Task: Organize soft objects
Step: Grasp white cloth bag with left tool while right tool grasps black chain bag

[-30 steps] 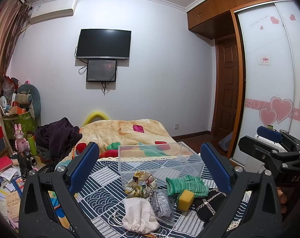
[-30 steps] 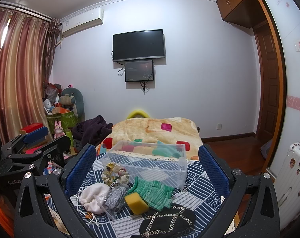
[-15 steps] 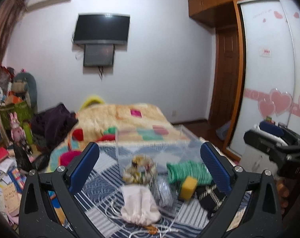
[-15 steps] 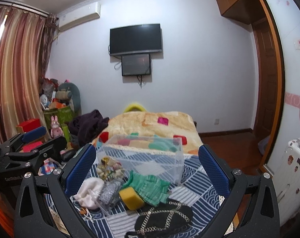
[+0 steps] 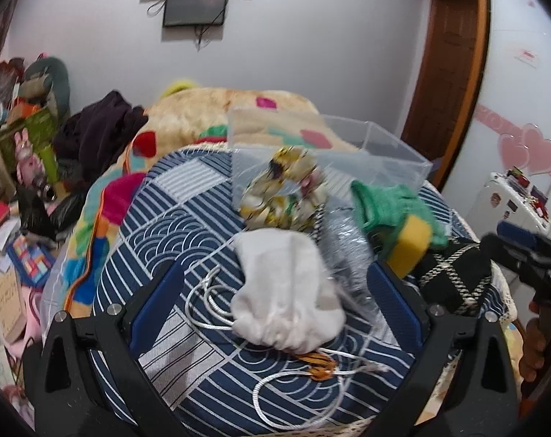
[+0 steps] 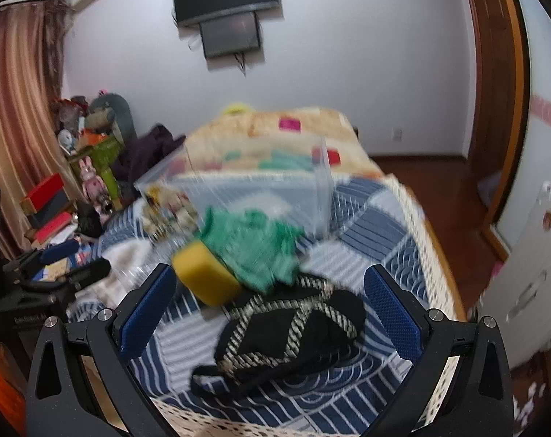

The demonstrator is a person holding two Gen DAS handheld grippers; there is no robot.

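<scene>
My left gripper (image 5: 275,302) is open, its blue pads on either side of a white drawstring pouch (image 5: 286,291) with a white cord (image 5: 210,302) on the blue patterned cloth. My right gripper (image 6: 270,309) is open above a black pouch with braided trim (image 6: 290,338). A yellow sponge (image 6: 206,273), a green knit cloth (image 6: 253,247), a floral scrunchie (image 5: 282,193) and a silver glittery bag (image 5: 344,251) lie between them. A clear plastic box (image 5: 330,145) stands behind, open-topped.
The blue patterned cloth (image 5: 188,189) covers a raised surface at the foot of a bed with a beige blanket (image 5: 202,109). Clutter and boxes (image 5: 17,145) fill the floor at left. A white suitcase (image 6: 530,273) and wardrobe stand at right.
Both grippers have dropped and moved forward toward the objects. The left now straddles the white pouch; the right now hangs over the black pouch. Both stay open.
</scene>
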